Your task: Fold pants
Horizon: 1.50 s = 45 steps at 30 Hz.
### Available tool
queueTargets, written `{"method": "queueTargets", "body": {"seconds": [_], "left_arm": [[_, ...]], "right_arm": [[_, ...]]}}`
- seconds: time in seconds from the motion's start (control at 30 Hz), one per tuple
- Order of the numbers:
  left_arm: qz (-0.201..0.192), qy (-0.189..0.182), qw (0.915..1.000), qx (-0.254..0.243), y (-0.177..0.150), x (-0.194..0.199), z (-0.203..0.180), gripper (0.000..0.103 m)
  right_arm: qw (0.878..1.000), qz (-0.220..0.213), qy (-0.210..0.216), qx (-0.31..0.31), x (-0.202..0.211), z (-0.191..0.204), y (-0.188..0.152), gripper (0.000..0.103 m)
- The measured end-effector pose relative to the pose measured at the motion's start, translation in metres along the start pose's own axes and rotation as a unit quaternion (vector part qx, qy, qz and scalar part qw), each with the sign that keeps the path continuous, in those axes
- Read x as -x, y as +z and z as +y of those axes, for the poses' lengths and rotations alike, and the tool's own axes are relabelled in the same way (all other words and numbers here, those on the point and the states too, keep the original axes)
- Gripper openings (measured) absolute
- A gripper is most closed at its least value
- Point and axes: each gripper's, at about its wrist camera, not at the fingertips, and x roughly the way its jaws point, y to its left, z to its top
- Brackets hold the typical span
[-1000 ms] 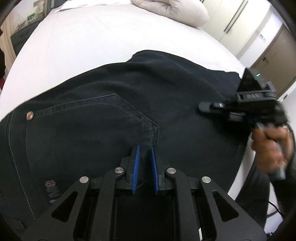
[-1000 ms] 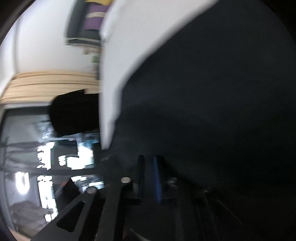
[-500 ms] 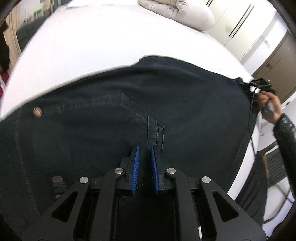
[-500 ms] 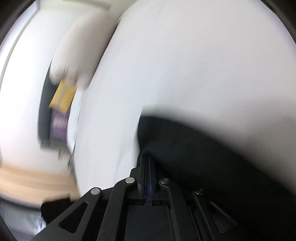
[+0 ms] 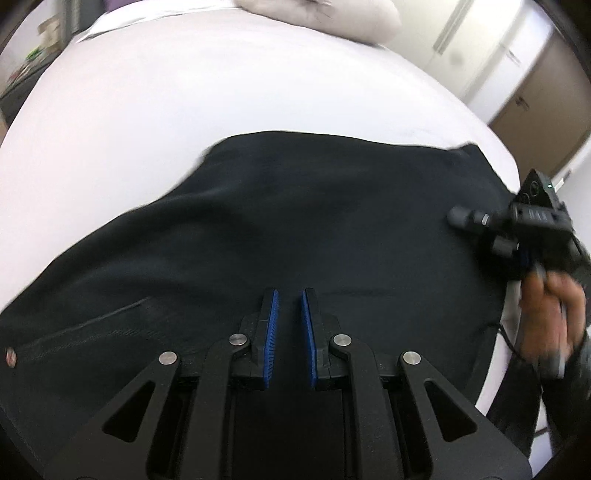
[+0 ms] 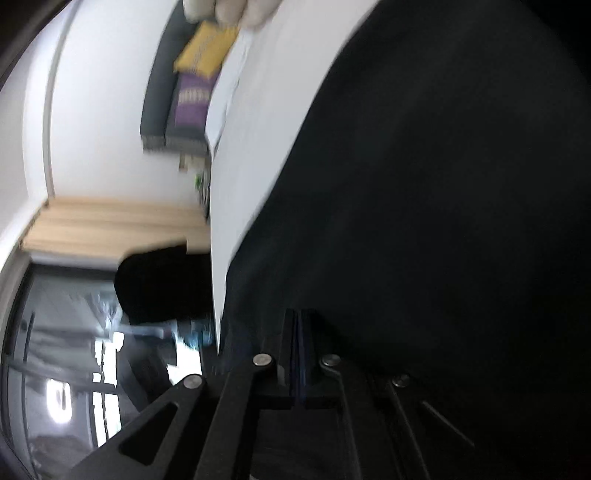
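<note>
You have one pair of black pants spread flat across the one white bed, filling the near half of the mattress from its left edge to its right. At the far left of the cloth sits one metal rivet beside a stitched pocket seam. Your left tongs point steeply down over the middle of the pants, their two blue pads drawn nearly together with a narrow slit between them; dark cloth shows through that slit, but you cannot tell whether any of it is pinched. One pale pillow lies at the far head of the bed. Further right, your right tongs reach in over the right end of the pants, carried by your right hand. In the right wrist view those tongs are clenched tight, pad against pad, with the black pants just beside them; whether a fold is caught there is blurred.
</note>
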Motion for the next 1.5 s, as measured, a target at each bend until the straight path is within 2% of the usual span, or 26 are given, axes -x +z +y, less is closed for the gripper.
{"method": "queueTargets", "body": {"seconds": [0.03, 0.13, 0.23, 0.3, 0.33, 0.4, 0.43, 0.47, 0.5, 0.53, 0.57, 0.63, 0.7, 0.83, 0.9, 0.93, 1.03, 1.1, 1.23, 1.3, 1.33, 1.37, 1.4, 1.43, 1.5], "left_arm": [[-0.004, -0.004, 0.9999, 0.011, -0.003, 0.003, 0.007, 0.013], [-0.019, -0.018, 0.9985, 0.047, -0.013, 0.015, 0.029, 0.013], [-0.031, -0.023, 0.9969, 0.069, -0.023, 0.027, 0.047, 0.013], [-0.038, -0.013, 0.9964, 0.074, -0.03, 0.035, 0.056, 0.013], [-0.041, -0.006, 0.9959, 0.081, -0.037, 0.042, 0.062, 0.013], [-0.046, 0.008, 0.9946, 0.092, -0.047, 0.051, 0.063, 0.013], [-0.056, 0.018, 0.9929, 0.104, -0.057, 0.062, 0.069, 0.013], [-0.062, 0.024, 0.9912, 0.115, -0.065, 0.069, 0.074, 0.013], [-0.069, 0.032, 0.9889, 0.128, -0.07, 0.076, 0.076, 0.013], [-0.079, 0.037, 0.9865, 0.139, -0.073, 0.086, 0.08, 0.013], [-0.087, 0.039, 0.9847, 0.146, -0.075, 0.091, 0.08, 0.013], [-0.097, 0.036, 0.9826, 0.155, -0.076, 0.098, 0.081, 0.013], [-0.096, 0.029, 0.9847, 0.143, -0.07, 0.097, 0.071, 0.013], [-0.067, 0.02, 0.9928, 0.097, -0.058, 0.074, 0.041, 0.013], [-0.048, 0.031, 0.9946, 0.086, -0.06, 0.062, 0.033, 0.013], [-0.039, 0.031, 0.9947, 0.09, -0.063, 0.056, 0.033, 0.013], [-0.047, 0.01, 0.9927, 0.111, -0.068, 0.053, 0.041, 0.013], [-0.045, 0.0, 0.9914, 0.123, -0.069, 0.05, 0.046, 0.013], [-0.043, 0.007, 0.9925, 0.114, -0.07, 0.048, 0.044, 0.013], [-0.042, 0.007, 0.9925, 0.114, -0.07, 0.046, 0.042, 0.013], [-0.042, 0.005, 0.9923, 0.117, -0.069, 0.043, 0.043, 0.012], [-0.043, 0.003, 0.992, 0.118, -0.069, 0.044, 0.044, 0.012], [-0.043, -0.001, 0.9917, 0.121, -0.069, 0.043, 0.045, 0.012], [-0.044, -0.005, 0.9914, 0.124, -0.069, 0.043, 0.046, 0.012], [-0.044, -0.009, 0.9909, 0.127, -0.071, 0.045, 0.048, 0.012]], "right_arm": [[0.999, -0.03, 0.003, -0.018, 0.021, -0.012, 0.017, 0.0], [0.993, -0.111, -0.022, -0.036, 0.068, -0.041, 0.06, 0.0], [0.983, -0.17, -0.03, -0.068, 0.115, -0.072, 0.089, 0.0], [0.973, -0.213, -0.056, -0.069, 0.143, -0.078, 0.1, 0.0], [0.97, -0.224, -0.055, -0.078, 0.15, -0.082, 0.102, 0.0], [0.959, -0.254, -0.083, -0.091, 0.174, -0.08, 0.095, 0.0], [0.952, -0.273, -0.11, -0.087, 0.189, -0.074, 0.087, 0.008], [0.948, -0.284, -0.116, -0.079, 0.2, -0.069, 0.078, 0.029], [0.947, -0.295, -0.106, -0.069, 0.21, -0.061, 0.066, 0.041], [0.948, -0.302, -0.085, -0.058, 0.219, -0.054, 0.051, 0.062], [0.949, -0.305, -0.068, -0.047, 0.218, -0.045, 0.031, 0.069], [0.95, -0.306, -0.049, -0.039, 0.224, -0.045, 0.018, 0.069], [0.951, -0.301, -0.038, -0.061, 0.218, -0.053, 0.007, 0.069], [0.95, -0.286, -0.032, -0.118, 0.208, -0.08, 0.011, 0.069], [0.948, -0.286, -0.021, -0.135, 0.233, -0.106, -0.001, 0.067], [0.948, -0.285, -0.012, -0.138, 0.227, -0.111, 0.003, 0.066], [0.955, -0.266, -0.006, -0.127, 0.22, -0.109, 0.014, 0.064], [0.956, -0.261, 0.007, -0.135, 0.217, -0.113, 0.021, 0.061], [0.957, -0.259, 0.018, -0.133, 0.211, -0.103, 0.039, 0.057], [0.959, -0.252, 0.016, -0.127, 0.205, -0.101, 0.047, 0.05], [0.959, -0.25, 0.014, -0.131, 0.202, -0.104, 0.052, 0.04], [0.958, -0.249, 0.01, -0.141, 0.199, -0.108, 0.056, 0.024], [0.957, -0.249, 0.007, -0.148, 0.198, -0.112, 0.058, 0.016], [0.957, -0.246, 0.007, -0.155, 0.197, -0.116, 0.061, 0.011], [0.959, -0.244, 0.003, -0.146, 0.197, -0.116, 0.062, 0.009]]}}
